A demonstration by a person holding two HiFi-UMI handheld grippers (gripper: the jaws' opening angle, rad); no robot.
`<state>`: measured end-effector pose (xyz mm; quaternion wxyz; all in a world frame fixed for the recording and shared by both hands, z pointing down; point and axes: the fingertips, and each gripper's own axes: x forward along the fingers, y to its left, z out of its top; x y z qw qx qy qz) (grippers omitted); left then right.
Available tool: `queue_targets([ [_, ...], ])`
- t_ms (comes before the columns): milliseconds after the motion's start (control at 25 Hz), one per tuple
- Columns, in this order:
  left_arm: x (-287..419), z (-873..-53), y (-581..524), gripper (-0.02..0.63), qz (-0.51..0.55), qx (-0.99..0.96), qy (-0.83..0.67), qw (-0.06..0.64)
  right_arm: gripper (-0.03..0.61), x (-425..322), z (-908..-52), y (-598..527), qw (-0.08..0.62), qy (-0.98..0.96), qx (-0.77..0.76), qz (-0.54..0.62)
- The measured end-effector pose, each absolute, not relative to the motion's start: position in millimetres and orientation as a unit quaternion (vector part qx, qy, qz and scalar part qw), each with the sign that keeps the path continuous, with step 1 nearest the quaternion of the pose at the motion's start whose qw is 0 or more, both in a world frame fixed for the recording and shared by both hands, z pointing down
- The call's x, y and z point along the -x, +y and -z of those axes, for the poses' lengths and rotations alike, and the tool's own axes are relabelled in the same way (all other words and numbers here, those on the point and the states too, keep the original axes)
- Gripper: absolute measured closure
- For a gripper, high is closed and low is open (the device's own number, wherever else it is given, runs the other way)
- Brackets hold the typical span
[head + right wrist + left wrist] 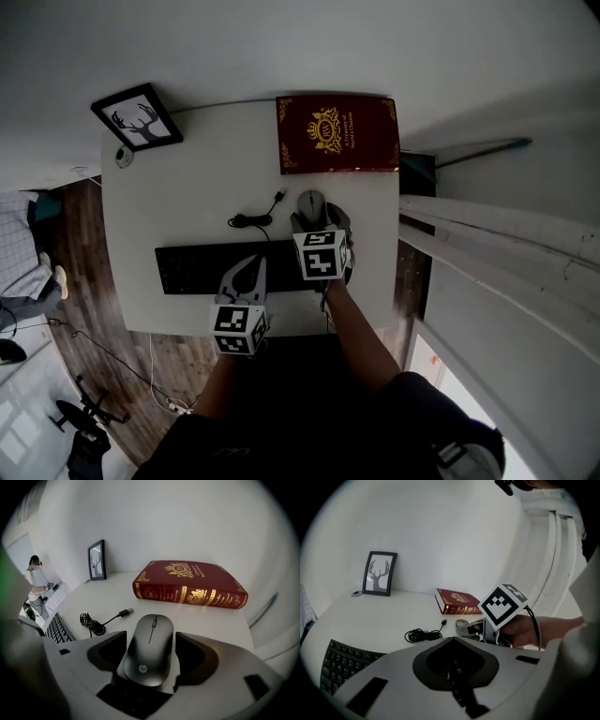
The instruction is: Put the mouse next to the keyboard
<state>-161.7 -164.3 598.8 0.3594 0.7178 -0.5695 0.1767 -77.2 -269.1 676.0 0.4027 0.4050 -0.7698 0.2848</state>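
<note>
Mouse, dark and low, lies flat on the white tabletop between the two jaws of the right claw; the jaws stand wide apart, one on each flank, and neither pad presses on it, so the claw is open and grips nothing; the claw tilts steeply down over the mouse's rear half, and the scroll wheel end points away from it. Just ahead of the claw and to its left a thin black cable lies coiled, its plug end loose on the tabletop; further ahead a dark red book with gold ornament lies flat at the far edge; far off to the left a small black picture frame stands upright. To the claw's left and nearer the person runs the black keyboard, its right end close under the claw, the mouse lying just beyond that end. Left of the right claw, the left claw hangs over the keyboard's near side; its jaws are drawn together to a point, with nothing between them.
</note>
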Motion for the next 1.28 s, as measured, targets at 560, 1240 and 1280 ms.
queue_targets([
  [560,164,-595,-165,0.612,-0.174,-0.717,-0.573,0.357,0.258,80,-684,-270,0.430,-0.761,-0.403,-0.271],
  [1240,168,-575,-148,0.612,-0.178,-0.726,-0.574,0.334,0.272,80,-660,-271,0.393,-0.788,-0.393,-0.265],
  [1280,167,-573,-148,0.612,-0.178,-0.728,-0.572,0.332,0.272,81,-657,-270,0.388,-0.791,-0.393,-0.264],
])
